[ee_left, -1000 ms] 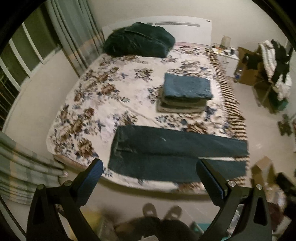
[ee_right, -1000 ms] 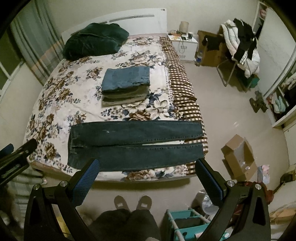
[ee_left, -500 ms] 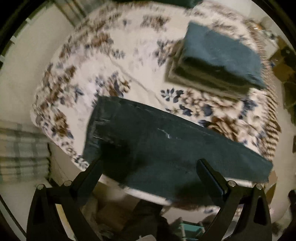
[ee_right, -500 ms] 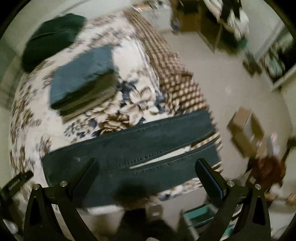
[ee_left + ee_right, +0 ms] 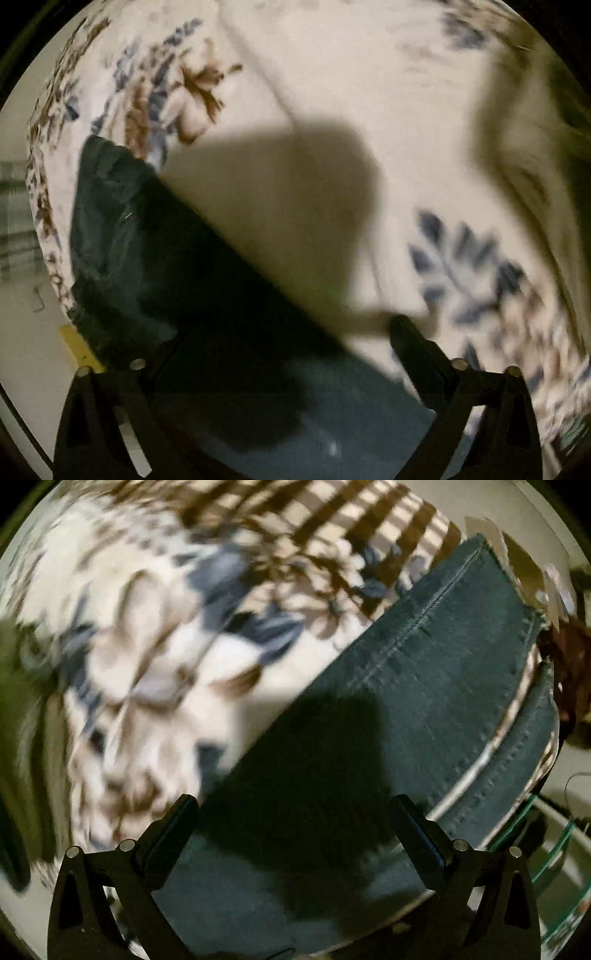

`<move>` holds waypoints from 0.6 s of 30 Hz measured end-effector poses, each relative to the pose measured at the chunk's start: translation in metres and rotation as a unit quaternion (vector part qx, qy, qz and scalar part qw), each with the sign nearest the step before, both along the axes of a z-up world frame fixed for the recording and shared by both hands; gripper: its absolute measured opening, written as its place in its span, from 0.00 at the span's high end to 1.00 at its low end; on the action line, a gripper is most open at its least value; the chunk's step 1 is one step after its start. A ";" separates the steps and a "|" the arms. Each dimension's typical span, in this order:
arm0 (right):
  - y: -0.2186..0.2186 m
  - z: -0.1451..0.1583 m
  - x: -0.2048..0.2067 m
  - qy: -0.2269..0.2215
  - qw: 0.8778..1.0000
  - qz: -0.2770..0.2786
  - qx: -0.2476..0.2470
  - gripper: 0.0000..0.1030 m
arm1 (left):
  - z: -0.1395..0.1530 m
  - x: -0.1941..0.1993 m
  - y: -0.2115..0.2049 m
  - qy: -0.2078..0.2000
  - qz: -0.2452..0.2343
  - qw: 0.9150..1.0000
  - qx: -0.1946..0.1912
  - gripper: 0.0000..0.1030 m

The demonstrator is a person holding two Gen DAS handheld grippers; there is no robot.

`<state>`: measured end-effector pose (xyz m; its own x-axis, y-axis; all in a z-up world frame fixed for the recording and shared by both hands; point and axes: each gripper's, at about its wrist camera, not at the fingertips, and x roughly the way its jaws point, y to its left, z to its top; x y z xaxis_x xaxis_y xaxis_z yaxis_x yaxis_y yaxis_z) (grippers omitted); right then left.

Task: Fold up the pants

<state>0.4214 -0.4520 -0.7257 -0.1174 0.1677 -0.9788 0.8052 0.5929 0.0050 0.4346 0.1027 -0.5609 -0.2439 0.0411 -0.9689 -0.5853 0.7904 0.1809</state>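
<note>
Now both grippers, left [image 5: 284, 347] and right [image 5: 295, 823], spread wide, empty, above pants [image 5: 424, 701]; risk: pinching floral bedspread [image 5: 406, 129] along with denim.

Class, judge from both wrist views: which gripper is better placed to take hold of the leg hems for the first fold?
Right, probably. The right gripper hangs open over the jeans near their hems. The left gripper sits at the waist end.

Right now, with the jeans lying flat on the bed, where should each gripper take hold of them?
The jeans lie flat, full length. Left gripper: pinch the waistband corner, sliding in from the bed edge. Right gripper: likely the far leg's hem. Both are open.
</note>
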 end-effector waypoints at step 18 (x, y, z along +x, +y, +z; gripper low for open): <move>0.020 -0.020 -0.030 -0.098 0.995 -0.001 -0.022 0.95 | 0.084 -0.092 0.022 -0.195 -0.009 0.980 -0.025 0.86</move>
